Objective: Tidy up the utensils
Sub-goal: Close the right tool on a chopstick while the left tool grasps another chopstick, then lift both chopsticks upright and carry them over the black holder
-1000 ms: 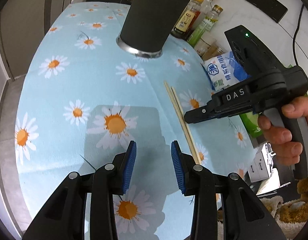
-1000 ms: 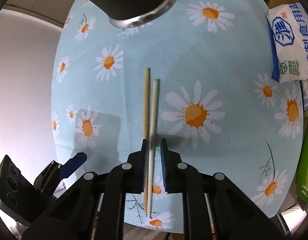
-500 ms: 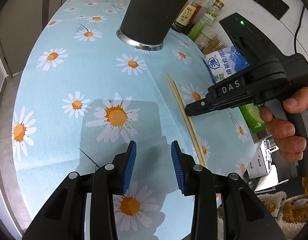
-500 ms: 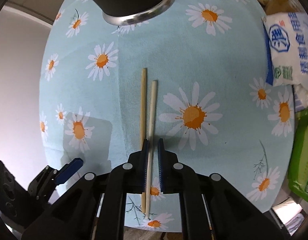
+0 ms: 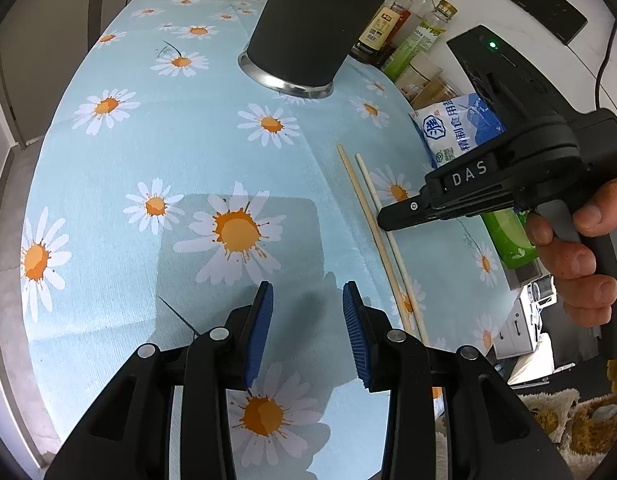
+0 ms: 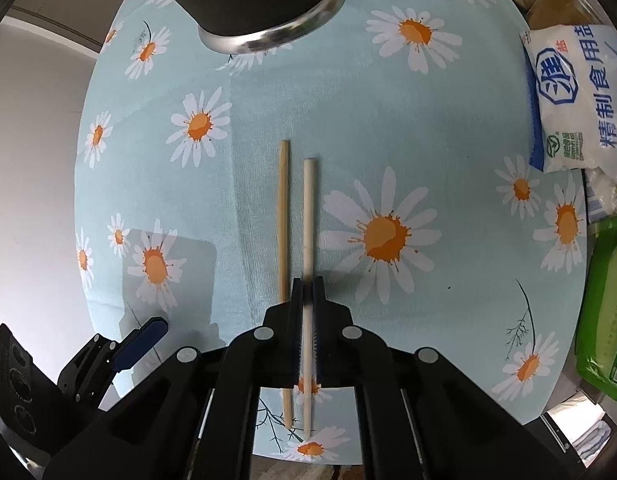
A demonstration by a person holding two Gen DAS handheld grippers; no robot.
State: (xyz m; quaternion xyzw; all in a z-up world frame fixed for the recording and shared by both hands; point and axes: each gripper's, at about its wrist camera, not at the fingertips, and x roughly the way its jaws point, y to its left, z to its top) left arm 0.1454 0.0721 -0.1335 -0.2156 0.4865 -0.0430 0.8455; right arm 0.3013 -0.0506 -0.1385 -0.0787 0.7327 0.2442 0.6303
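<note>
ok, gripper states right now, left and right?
Left gripper: open, nothing between the pads.
Right gripper: shut on the paler chopstick; the tan chopstick lies outside.

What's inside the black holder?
Nothing can be told: both views show only the black holder's outer wall and steel base ring, and its opening is out of frame. Both chopsticks lie outside on the cloth.

Open cloth [image 5: 148,152] lies left; the dark holder [image 5: 312,20] and probably salt bag [image 6: 568,96] crowd its far and right edges.
</note>
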